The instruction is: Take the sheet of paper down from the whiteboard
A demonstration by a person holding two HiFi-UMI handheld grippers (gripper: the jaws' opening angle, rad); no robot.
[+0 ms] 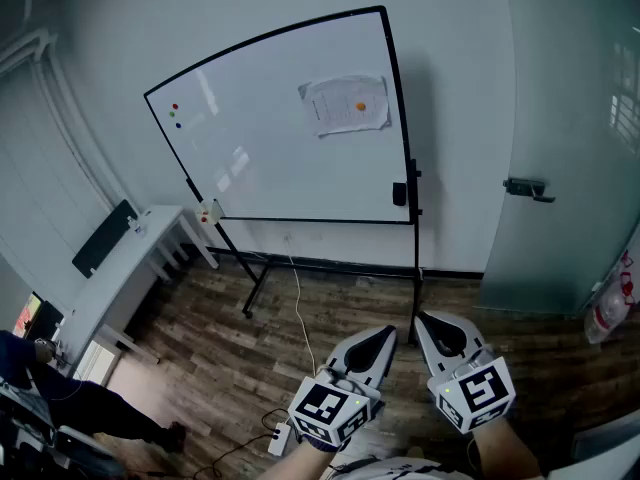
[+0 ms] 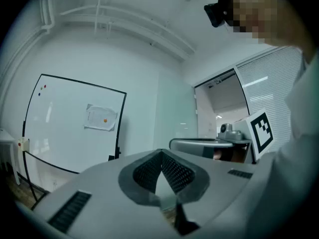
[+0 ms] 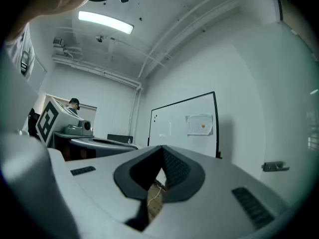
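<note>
The sheet of paper [image 1: 345,105] hangs on the upper right of the whiteboard [image 1: 260,138], pinned by an orange magnet [image 1: 360,107]. Both grippers are held low and well short of the board, pointing towards it. My left gripper [image 1: 378,340] is shut with nothing in it, and my right gripper [image 1: 432,326] beside it is also shut and empty. In the left gripper view the paper [image 2: 100,117] lies far off, left of the jaw tips [image 2: 162,153]. In the right gripper view the paper [image 3: 200,124] lies beyond and right of the tips [image 3: 163,151].
The board stands on a black wheeled frame [image 1: 416,268] on wood flooring. A white desk [image 1: 125,263] is at the left, with a person [image 1: 60,393] near it. A frosted glass door with a handle [image 1: 527,189] is at the right. A power strip [image 1: 280,436] and cable lie on the floor.
</note>
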